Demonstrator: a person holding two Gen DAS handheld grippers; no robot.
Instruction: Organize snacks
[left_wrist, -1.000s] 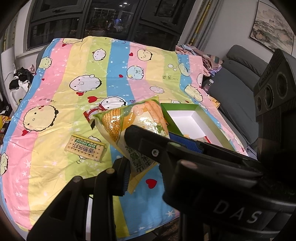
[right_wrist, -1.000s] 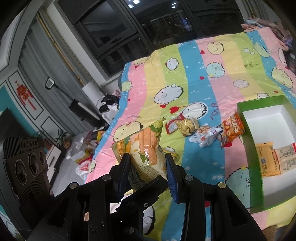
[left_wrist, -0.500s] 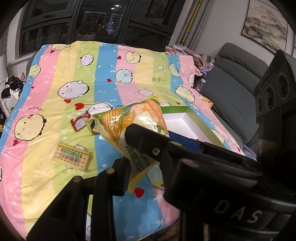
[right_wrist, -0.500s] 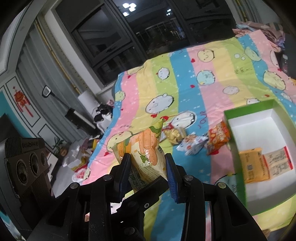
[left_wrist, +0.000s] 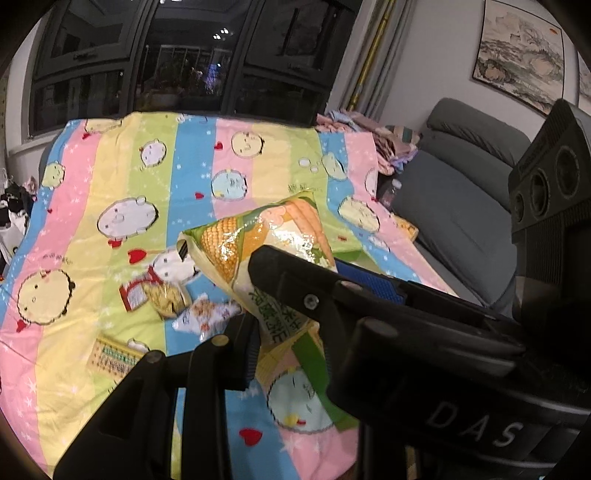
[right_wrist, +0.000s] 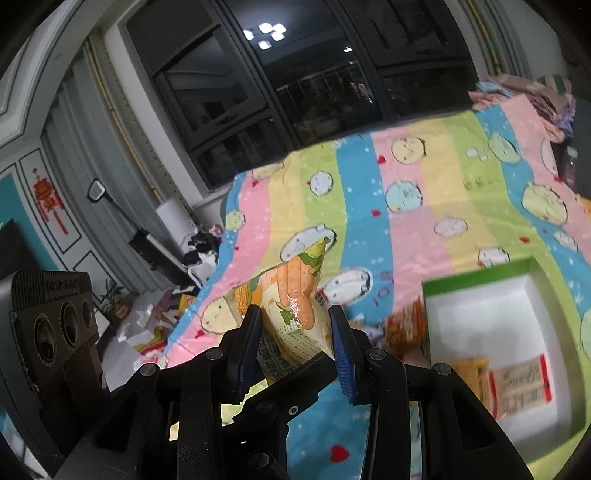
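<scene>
Now the striped cartoon bedspread (left_wrist: 110, 206) fills both views, and it has slid down and away since a second ago, so more dark window shows above it. The green box with the white inside (right_wrist: 476, 295) sits on the bed at the right of the right wrist view, further right and lower in that view than before, with two flat packets lying in its near end. The corn-and-carrot snack bag (right_wrist: 291, 295) is up off the bed, held from both sides. The right tongs (right_wrist: 295, 325) are clamped on its lower half, blue pads pressing each face, same grip as before. The left tongs (left_wrist: 255, 310) pinch its lower end too, narrow, unchanged. Loose on the bedspread beyond the bag: the white crumpled packet (left_wrist: 207, 314), the red-edged packet (left_wrist: 147, 295) and the green cracker box (left_wrist: 114, 358), which has slipped toward the bottom of the left wrist view. An orange packet (right_wrist: 404, 325) lies just beside the box's near wall.
</scene>
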